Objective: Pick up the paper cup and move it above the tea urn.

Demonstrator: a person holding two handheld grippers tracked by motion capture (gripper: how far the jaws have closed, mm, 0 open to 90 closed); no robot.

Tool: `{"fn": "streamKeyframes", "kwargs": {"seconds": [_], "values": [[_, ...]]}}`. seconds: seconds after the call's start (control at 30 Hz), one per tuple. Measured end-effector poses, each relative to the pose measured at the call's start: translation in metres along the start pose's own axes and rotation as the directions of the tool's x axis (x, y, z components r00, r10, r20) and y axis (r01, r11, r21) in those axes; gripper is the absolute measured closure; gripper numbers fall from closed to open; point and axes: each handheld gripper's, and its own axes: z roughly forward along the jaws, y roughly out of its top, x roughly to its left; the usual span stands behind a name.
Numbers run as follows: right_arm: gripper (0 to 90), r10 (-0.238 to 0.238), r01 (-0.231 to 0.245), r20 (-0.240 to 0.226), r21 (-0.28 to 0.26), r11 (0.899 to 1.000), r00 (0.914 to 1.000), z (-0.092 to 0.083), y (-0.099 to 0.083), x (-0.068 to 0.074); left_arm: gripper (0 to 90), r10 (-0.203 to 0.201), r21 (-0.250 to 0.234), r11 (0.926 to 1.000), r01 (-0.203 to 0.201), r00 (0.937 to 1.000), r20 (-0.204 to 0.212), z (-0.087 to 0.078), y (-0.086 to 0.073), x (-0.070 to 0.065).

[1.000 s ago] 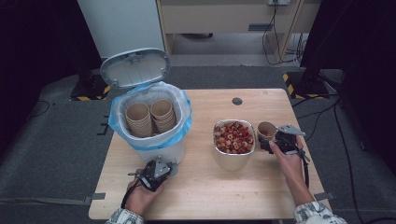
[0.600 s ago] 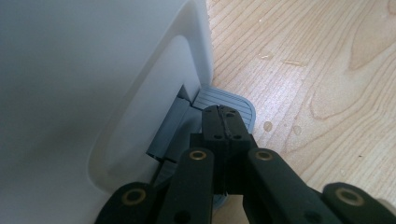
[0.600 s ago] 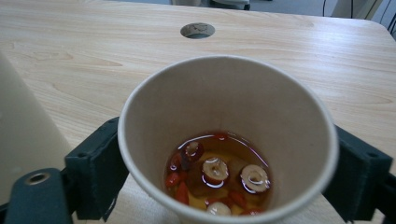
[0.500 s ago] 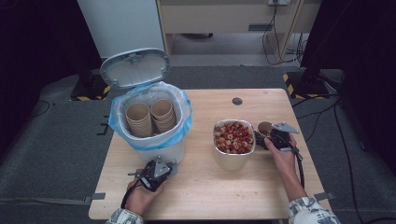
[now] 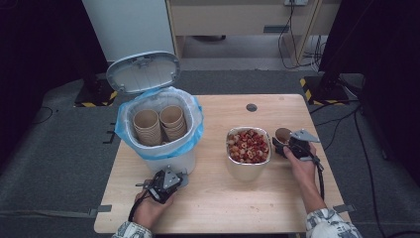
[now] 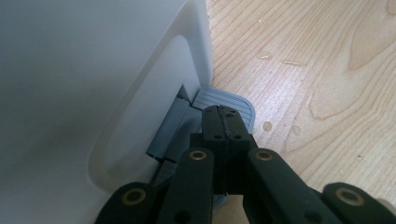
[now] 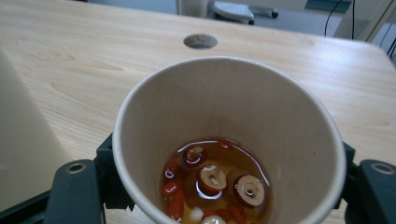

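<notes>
My left gripper (image 5: 179, 176) (image 6: 223, 112) is shut, its joined tips resting on the grey pedal (image 6: 233, 100) at the foot of a white pedal bin (image 5: 171, 158). The bin's lid (image 5: 143, 72) stands up and open. Inside the blue liner stand two stacks of paper cups (image 5: 161, 124). My right gripper (image 5: 283, 144) (image 7: 226, 177) has just been closing and now grips a paper cup (image 5: 283, 134) (image 7: 261, 107) from both sides. The cup stands upright and holds amber liquid with red date slices (image 7: 210, 179).
A metal bowl (image 5: 248, 166) heaped with red dried fruit (image 5: 247, 145) stands just left of the cup. A round cable hole (image 5: 251, 107) sits in the wooden tabletop (image 5: 223, 208) near its far edge. Cables and dark stands lie on the floor beyond.
The right gripper has moved a little left onto the cup and its jaws have drawn in around it. The left gripper and bin lid have stayed put.
</notes>
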Motion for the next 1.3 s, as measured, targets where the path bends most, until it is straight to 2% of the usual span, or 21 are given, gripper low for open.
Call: {"fn": "streamKeyframes", "kwargs": {"seconds": [0.13,0.3,0.5,0.6,0.63,0.73,0.77,0.93,1.07,1.13,1.17,1.3], "values": [[28.7,-0.016,0.016,-0.004,-0.014,1.0,0.9999,-0.009,0.006,-0.004,89.9,0.001,0.001,1.0,-0.001,1.0,-0.002,0.0,0.0,0.0],[28.7,-0.088,0.088,0.003,-0.032,0.996,0.9961,-0.027,0.023,-0.01,89.8,0.002,0.002,1.0,-0.002,1.0,-0.003,0.0,0.0,-0.001],[28.8,-0.184,0.184,0.015,-0.043,0.982,0.9828,-0.043,0.044,-0.019,89.8,0.003,0.002,1.0,-0.003,1.0,-0.003,0.0,0.0,-0.001],[28.8,-0.225,0.226,0.019,-0.042,0.973,0.9741,-0.046,0.051,-0.022,89.8,0.002,0.002,1.0,-0.002,1.0,-0.003,0.0,0.0,-0.001],[28.8,-0.249,0.25,0.026,-0.038,0.968,0.9682,-0.048,0.055,-0.023,89.8,0.003,0.002,1.0,-0.003,1.0,-0.003,0.0,0.0,-0.001],[28.8,-0.259,0.26,0.029,-0.042,0.965,0.9654,-0.048,0.06,-0.024,89.9,0.003,0.002,1.0,-0.002,1.0,-0.003,0.0,0.0,-0.001],[28.9,-0.275,0.276,0.022,-0.049,0.96,0.9611,-0.048,0.065,-0.022,89.9,0.003,0.002,1.0,-0.003,1.0,-0.003,0.0,0.0,-0.001],[28.8,-0.303,0.303,0.015,-0.052,0.951,0.9529,-0.048,0.073,-0.02,89.9,0.002,0.002,1.0,-0.002,1.0,-0.003,0.0,0.0,-0.001],[28.8,-0.298,0.299,0.027,-0.052,0.953,0.9543,-0.049,0.082,-0.021,89.9,0.002,0.001,1.0,-0.002,1.0,-0.002,0.0,0.0,0.0],[28.8,-0.302,0.302,0.016,-0.06,0.951,0.9532,-0.049,0.086,-0.018,89.9,0.002,0.001,1.0,-0.002,1.0,-0.002,0.0,0.0,0.0],[28.8,-0.323,0.322,-0.002,-0.066,0.944,0.9465,-0.048,0.089,-0.012,89.9,0.001,0.002,1.0,-0.001,1.0,-0.002,0.0,0.0,0.0],[28.7,-0.329,0.328,-0.003,-0.07,0.942,0.9443,-0.047,0.093,-0.012,89.8,0.002,0.001,1.0,-0.002,1.0,-0.002,0.0,0.0,0.0]]}}
